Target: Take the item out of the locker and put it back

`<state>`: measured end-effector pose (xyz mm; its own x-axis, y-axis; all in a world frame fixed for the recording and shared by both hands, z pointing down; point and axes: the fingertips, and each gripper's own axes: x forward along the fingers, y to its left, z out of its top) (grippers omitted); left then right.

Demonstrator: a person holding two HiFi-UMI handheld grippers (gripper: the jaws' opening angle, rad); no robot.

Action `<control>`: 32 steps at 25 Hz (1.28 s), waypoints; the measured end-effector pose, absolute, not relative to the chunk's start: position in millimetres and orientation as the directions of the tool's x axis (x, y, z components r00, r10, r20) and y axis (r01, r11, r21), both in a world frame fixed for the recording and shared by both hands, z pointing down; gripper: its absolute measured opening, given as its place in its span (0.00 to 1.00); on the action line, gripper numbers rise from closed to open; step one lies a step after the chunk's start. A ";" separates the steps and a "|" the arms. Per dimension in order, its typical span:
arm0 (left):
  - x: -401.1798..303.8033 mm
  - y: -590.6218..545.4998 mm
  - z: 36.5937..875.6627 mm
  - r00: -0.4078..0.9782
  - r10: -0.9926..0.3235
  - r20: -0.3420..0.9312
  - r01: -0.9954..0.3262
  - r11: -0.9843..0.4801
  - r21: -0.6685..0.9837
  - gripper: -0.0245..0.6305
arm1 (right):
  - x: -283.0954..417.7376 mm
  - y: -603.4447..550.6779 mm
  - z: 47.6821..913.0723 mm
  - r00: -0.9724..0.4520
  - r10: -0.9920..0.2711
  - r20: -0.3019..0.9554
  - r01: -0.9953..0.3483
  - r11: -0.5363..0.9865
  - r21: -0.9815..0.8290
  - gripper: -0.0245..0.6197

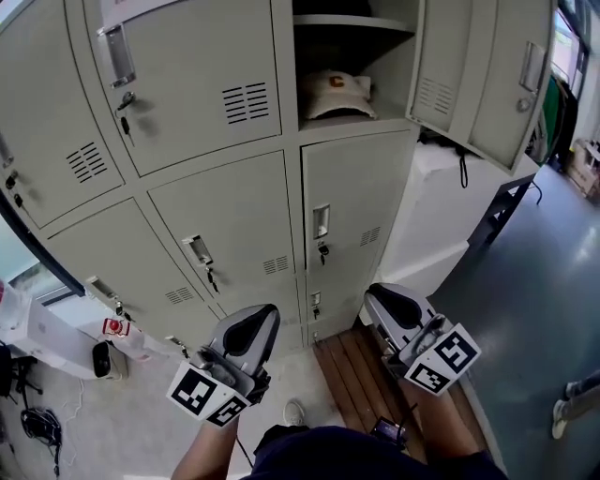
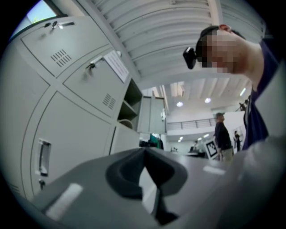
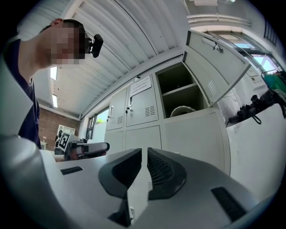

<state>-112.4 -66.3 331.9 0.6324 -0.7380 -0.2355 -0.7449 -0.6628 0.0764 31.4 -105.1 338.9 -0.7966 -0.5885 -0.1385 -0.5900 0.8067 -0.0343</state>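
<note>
The cap (image 1: 336,94) lies in the open locker bay (image 1: 394,56) at 12 o'clock in the head view. It sits on the bay's floor under a shelf (image 1: 352,23), brim side down, with a letter mark on its front. The bay's door (image 1: 478,75) stands swung out toward 2 o'clock. The other locker doors around it are closed, several with keys hanging in their locks.

The left gripper (image 1: 262,314) is at 7 o'clock in the head view and points up toward the lockers. Its jaws meet at the tips and nothing is between them. The right gripper (image 1: 380,295) is at 5 o'clock, also aimed at the lockers. Its jaws are closed to a thin slit and hold nothing. Both grippers are well apart from the cap, which sits higher than either of them.

In the right gripper view the cap shows at 1 o'clock, past the jaw tips. A slatted wooden board (image 1: 352,375) lies on the floor below the right gripper.
</note>
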 end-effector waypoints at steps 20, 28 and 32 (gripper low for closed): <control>-141.4 -168.8 309.5 0.723 -0.666 -0.184 -0.670 -0.741 0.046 0.04 | 15.9 -251.9 222.4 -0.634 -0.746 -0.204 -0.760 0.552 0.344 0.19; -135.5 -178.3 313.5 0.692 -0.695 -0.197 -0.695 -0.715 0.082 0.04 | 19.5 -306.9 169.2 -0.580 -0.792 -0.192 -0.709 0.374 0.598 0.21; -130.7 -183.3 315.5 0.687 -0.699 -0.199 -0.697 -0.711 0.094 0.04 | 10.1 -335.8 163.7 -0.573 -0.806 -0.147 -0.639 0.328 0.696 0.21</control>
<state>-130.7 -183.3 315.5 0.6866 -0.6992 -0.1994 -0.6969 -0.7111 0.0937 10.1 -335.8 163.7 -0.5734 -0.8060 -0.1466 -0.6390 0.3281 0.6958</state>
